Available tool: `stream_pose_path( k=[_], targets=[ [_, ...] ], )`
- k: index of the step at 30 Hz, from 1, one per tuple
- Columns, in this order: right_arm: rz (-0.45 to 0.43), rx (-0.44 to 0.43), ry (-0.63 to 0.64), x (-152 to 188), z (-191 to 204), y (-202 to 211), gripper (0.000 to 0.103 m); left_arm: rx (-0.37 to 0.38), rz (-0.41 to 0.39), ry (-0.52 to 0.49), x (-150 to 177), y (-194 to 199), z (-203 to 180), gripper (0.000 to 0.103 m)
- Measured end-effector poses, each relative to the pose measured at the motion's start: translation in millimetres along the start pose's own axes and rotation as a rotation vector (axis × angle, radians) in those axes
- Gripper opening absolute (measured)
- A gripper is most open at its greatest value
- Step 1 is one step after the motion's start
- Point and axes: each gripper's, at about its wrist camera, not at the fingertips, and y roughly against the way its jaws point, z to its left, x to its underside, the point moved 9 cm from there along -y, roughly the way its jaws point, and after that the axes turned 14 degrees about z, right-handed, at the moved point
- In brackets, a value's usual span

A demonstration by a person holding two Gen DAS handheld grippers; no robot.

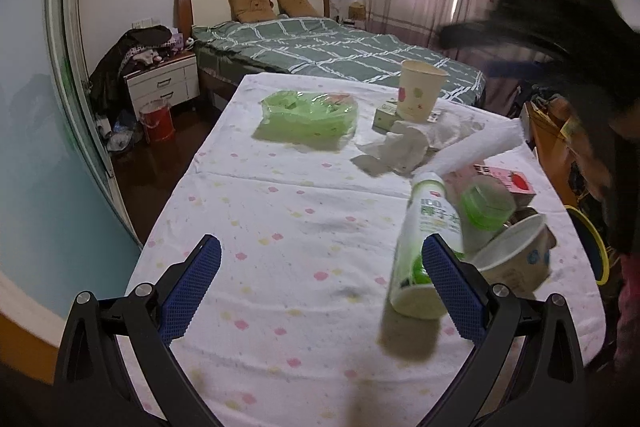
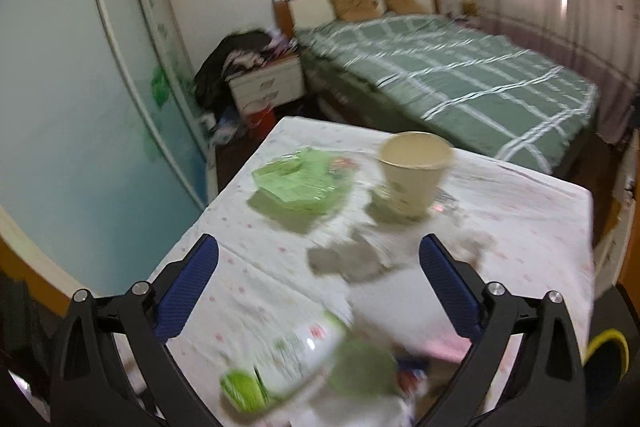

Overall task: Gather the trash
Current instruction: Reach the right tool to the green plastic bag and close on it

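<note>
Trash lies scattered over the table, which wears a white cloth dotted with small pink and yellow marks. Farthest left sits a crumpled green plastic bag, flat on the cloth and apart from the rest. Just right of it a paper cup stands upright on a small box, with crumpled tissue in front. Nearer, toward the right edge, a pale bottle with a green label lies on its side, beside a green lid, a tipped paper bowl and a pink carton, all crowded together.

The left gripper hovers over bare cloth with its blue pads spread wide and nothing between them; its right pad stands in front of the bottle. The right gripper is also spread wide and empty, above the tissue and bottle, its view blurred. Behind the table stands a bed with a green checked cover.
</note>
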Motion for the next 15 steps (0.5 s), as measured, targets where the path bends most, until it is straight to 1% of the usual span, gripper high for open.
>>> stream_pose_path(
  k=[2,3,4,8,10,15],
  targets=[
    [0.053,-0.011,0.006,-12,5,-22,0.079,-0.001,0.004,0.001,-5,-7,3,0.099],
    [0.092,-0.015,0.005,-22,8,-39,0.076,0.003,0.009,0.003,-8,-11,5,0.099],
    [0.119,-0.013,0.002,-27,7,-48,0.072,0.008,0.011,0.005,-9,-12,6,0.099],
    [0.211,0.019,-0.029,-51,1,-94,0.058,0.020,0.021,0.010,-16,-24,11,0.099],
    [0.250,0.044,-0.046,-60,-5,-114,0.057,0.026,0.027,0.011,-19,-29,14,0.099],
    [0.306,0.148,-0.076,-74,-26,-152,0.057,0.032,0.029,0.011,-23,-35,21,0.099]
  ],
)
